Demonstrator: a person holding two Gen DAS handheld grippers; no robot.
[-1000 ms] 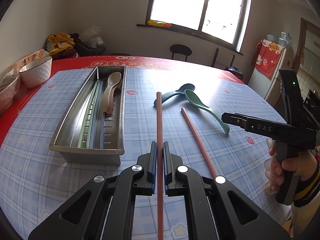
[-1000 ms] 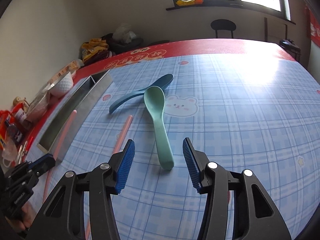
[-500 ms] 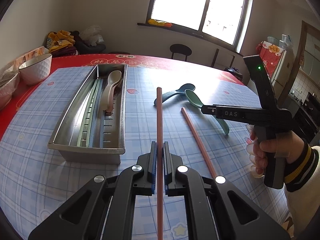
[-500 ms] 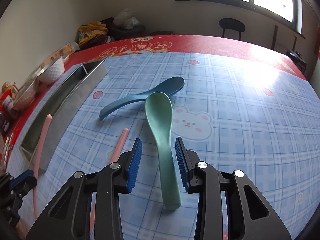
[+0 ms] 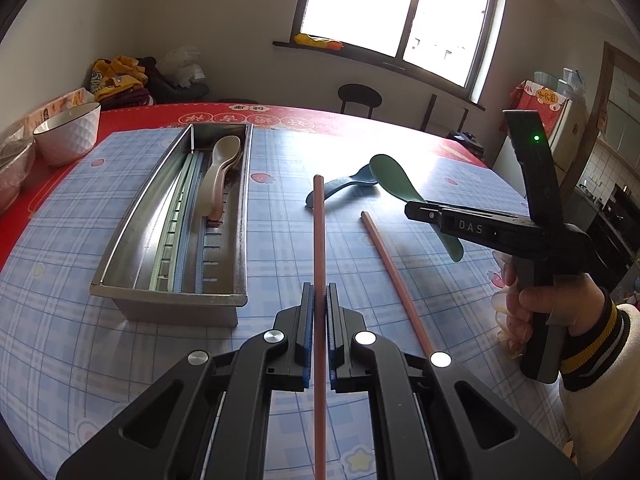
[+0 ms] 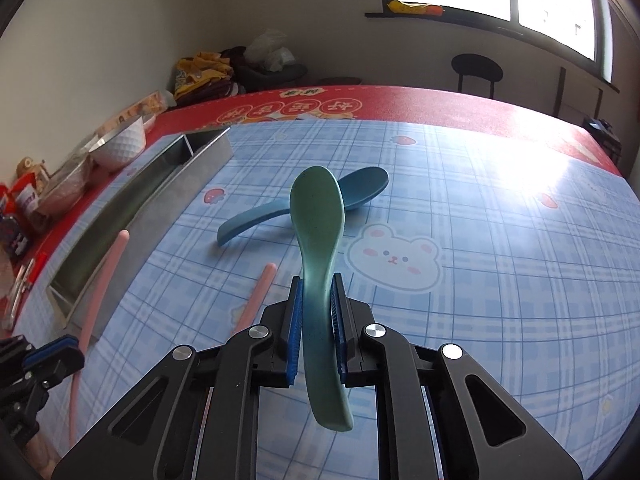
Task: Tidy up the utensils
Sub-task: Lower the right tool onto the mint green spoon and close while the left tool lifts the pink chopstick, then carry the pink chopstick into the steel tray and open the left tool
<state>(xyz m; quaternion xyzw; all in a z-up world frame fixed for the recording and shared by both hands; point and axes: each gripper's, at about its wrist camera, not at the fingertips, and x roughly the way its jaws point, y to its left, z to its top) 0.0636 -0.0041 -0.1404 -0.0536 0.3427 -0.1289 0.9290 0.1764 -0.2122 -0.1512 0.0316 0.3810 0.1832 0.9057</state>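
— What did our left gripper (image 5: pixel 319 300) hold?
— We clamped a pink chopstick (image 5: pixel 319 240) beside the metal tray (image 5: pixel 168 304).
— And our right gripper (image 6: pixel 316 292)?
— Its jaws had just closed on the green spoon (image 6: pixel 318 216), above the table (image 6: pixel 500 280).

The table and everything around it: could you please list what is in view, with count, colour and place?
metal tray: one, silver, table's left; beige spoon and pale chopsticks inside
green spoon: one, in right tongs
blue spoon: one, on table, behind green spoon
pink chopsticks: two; one in left tongs, one on table
bowl: one, white, far left
stool: one, black, by the window
left tongs: shut on chopstick
right tongs: just closed on green spoon
hand: striped cuff
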